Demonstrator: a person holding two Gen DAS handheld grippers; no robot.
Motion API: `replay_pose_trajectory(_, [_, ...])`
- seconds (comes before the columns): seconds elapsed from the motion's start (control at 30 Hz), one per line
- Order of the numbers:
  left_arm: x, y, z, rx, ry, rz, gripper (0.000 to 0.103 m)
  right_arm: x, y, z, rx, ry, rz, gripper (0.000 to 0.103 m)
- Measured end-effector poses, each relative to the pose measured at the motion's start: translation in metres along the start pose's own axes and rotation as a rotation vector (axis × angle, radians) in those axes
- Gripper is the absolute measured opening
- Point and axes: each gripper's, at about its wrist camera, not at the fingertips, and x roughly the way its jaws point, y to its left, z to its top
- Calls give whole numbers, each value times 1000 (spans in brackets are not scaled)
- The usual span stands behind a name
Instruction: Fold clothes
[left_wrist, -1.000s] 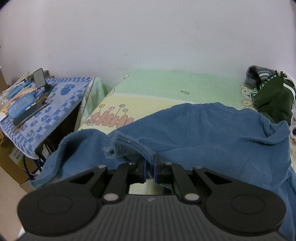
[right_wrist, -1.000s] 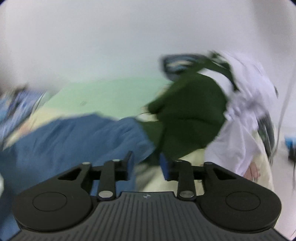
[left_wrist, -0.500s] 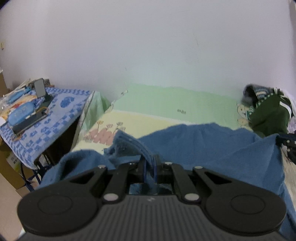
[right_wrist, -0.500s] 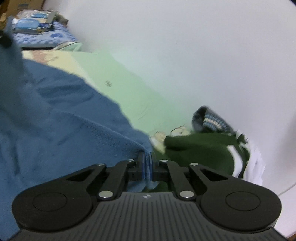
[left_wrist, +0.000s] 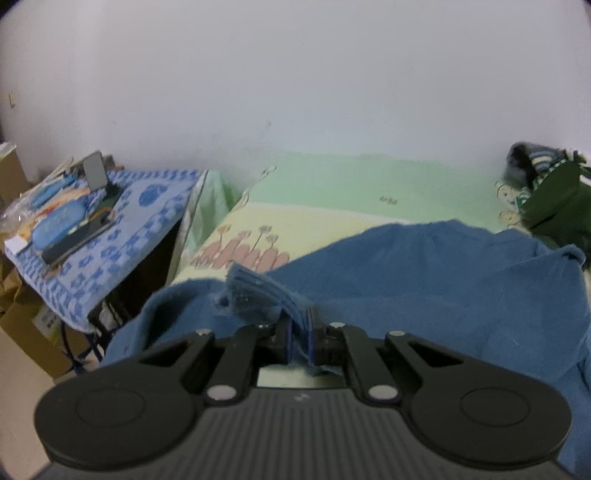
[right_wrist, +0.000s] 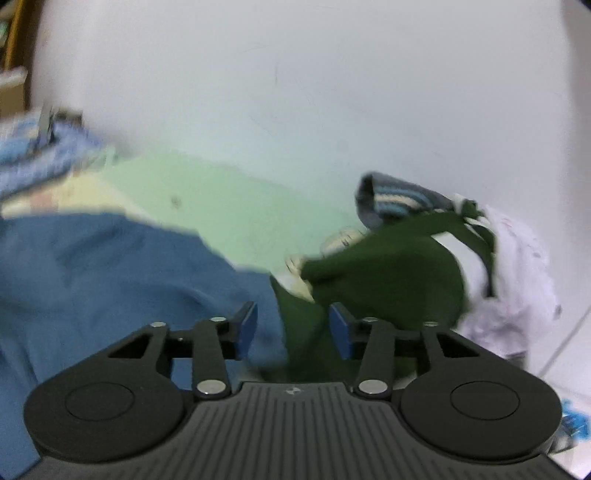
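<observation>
left gripper (left_wrist: 300, 334) of mine clamped on blue garment (left_wrist: 424, 280) edge; my right gripper (right_wrist: 293, 326) jaws just opened, gripping nothing, green garment (right_wrist: 388, 273) ahead

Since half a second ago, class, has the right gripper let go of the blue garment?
Yes. The right gripper has just been opening off the blue garment and now faces the green garment.

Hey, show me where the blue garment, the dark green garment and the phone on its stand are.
blue garment (left_wrist: 443, 280): left wrist view, on its spread upper surface.
dark green garment (right_wrist: 391, 269): right wrist view, on its bunched middle.
phone on its stand (left_wrist: 94, 170): left wrist view, on its back.
</observation>
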Motion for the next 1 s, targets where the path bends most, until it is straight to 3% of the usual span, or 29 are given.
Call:
replay_pose_trajectory(0.13, [3,-2,1,5,11,0,5,4,8,-17,-114,72,41,41])
replay_pose_trajectory(0.3, [0,-8,8,15,3,-2,5,24,35,-16,-239,32,-24,41])
replay_pose_trajectory(0.37, [-2,-9,9,15,1,-2,5,27,31,-7,-235,13,6,26])
replay_pose_trajectory(0.4, [-4,-9,9,18,-2,0,6,28,30,-3,-233,4,21,6])
replay_pose_trajectory(0.47, [-7,-9,9,17,-9,3,7,28,25,7,-232,-14,51,5])
replay_pose_trajectory(0.57, [-11,-6,8,-1,-12,-1,7,34,18,21,-254,-10,17,4])
replay_pose_trajectory(0.67, [-10,-4,8,-3,-15,13,8,65,12,19,-193,122,8,7])
replay_pose_trajectory(0.73, [-9,-4,8,-1,-15,17,8,88,14,11,-203,199,-57,37])
replay_pose_trajectory(0.8, [-9,-4,9,1,-14,21,9,88,9,5,-186,202,-115,49])
replay_pose_trajectory(0.9, [-8,-3,9,-2,-29,14,10,76,-4,0,-126,202,-153,52])
replay_pose_trajectory(1.0, [-5,-2,12,-7,-36,18,10,58,-16,-5,-80,198,-217,48])
